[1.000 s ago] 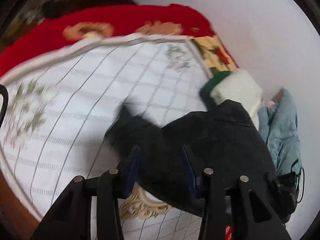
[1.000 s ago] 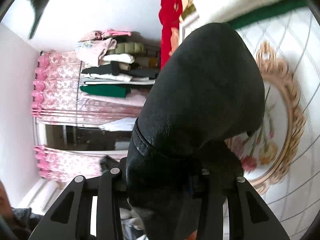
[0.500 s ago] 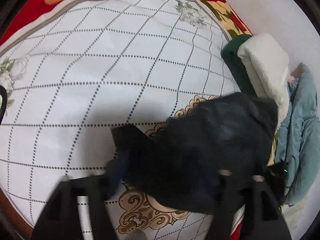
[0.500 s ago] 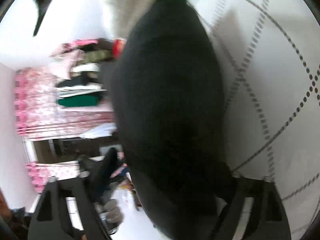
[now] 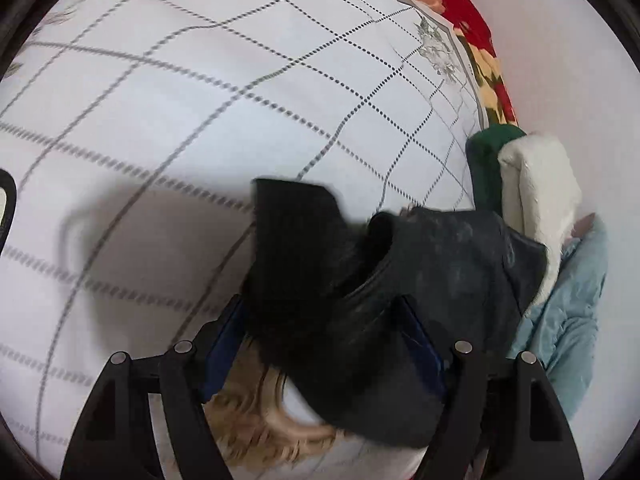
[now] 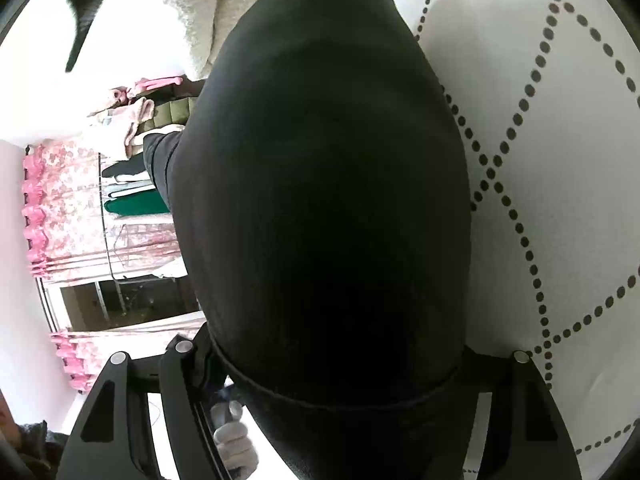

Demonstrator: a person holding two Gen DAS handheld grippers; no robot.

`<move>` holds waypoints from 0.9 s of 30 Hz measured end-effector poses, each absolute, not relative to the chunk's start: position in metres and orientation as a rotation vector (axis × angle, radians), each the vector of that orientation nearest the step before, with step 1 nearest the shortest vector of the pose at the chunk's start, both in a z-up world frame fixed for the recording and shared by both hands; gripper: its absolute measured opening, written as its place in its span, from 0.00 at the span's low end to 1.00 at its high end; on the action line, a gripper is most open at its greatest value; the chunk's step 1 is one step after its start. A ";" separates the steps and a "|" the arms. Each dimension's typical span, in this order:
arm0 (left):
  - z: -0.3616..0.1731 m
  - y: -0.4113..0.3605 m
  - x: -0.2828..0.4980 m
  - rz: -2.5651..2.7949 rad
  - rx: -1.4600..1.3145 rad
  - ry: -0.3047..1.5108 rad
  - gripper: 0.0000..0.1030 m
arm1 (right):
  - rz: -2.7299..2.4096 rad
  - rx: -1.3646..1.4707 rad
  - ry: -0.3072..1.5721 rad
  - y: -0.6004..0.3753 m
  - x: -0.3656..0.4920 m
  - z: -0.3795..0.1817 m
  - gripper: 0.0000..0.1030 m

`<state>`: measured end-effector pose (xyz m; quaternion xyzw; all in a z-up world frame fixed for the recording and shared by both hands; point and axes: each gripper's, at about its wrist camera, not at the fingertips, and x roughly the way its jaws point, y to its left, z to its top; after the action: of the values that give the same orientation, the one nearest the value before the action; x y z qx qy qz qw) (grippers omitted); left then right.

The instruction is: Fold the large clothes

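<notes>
A black garment (image 5: 400, 288) lies bunched on the white quilted bedspread (image 5: 200, 80). My left gripper (image 5: 324, 340) is shut on a fold of the black garment, close above the bedspread. In the right wrist view the same black garment (image 6: 328, 200) fills most of the frame and drapes over my right gripper (image 6: 332, 380), which is shut on it; its fingertips are hidden by the cloth.
A folded white fleece (image 5: 540, 200) with green edging and a light blue garment (image 5: 576, 320) lie at the bed's right side by the wall. A red blanket (image 5: 460, 0) lies beyond. A rack of clothes (image 6: 132, 152) and pink curtains (image 6: 60, 200) stand in the room.
Both grippers have come down with the black garment close to the bedspread. The left wrist view has swung toward the right side of the bed.
</notes>
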<state>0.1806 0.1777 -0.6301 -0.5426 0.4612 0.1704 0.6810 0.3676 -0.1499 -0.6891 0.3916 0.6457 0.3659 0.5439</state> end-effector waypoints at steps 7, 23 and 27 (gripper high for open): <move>-0.594 0.183 0.198 0.360 -1.093 0.916 0.36 | 0.951 1.022 1.402 -0.148 0.362 -0.649 0.41; -0.467 0.215 0.256 0.291 -0.943 0.767 0.35 | 1.109 1.102 1.186 -0.107 0.416 -0.548 0.40; -0.430 0.218 0.286 0.262 -0.921 0.722 0.35 | 1.138 1.117 1.124 -0.107 0.445 -0.513 0.40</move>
<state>0.2858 0.2180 -0.4301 -0.4336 0.3400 0.1234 0.8254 0.4451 -0.1073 -0.5134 0.4742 0.4770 0.4829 0.5607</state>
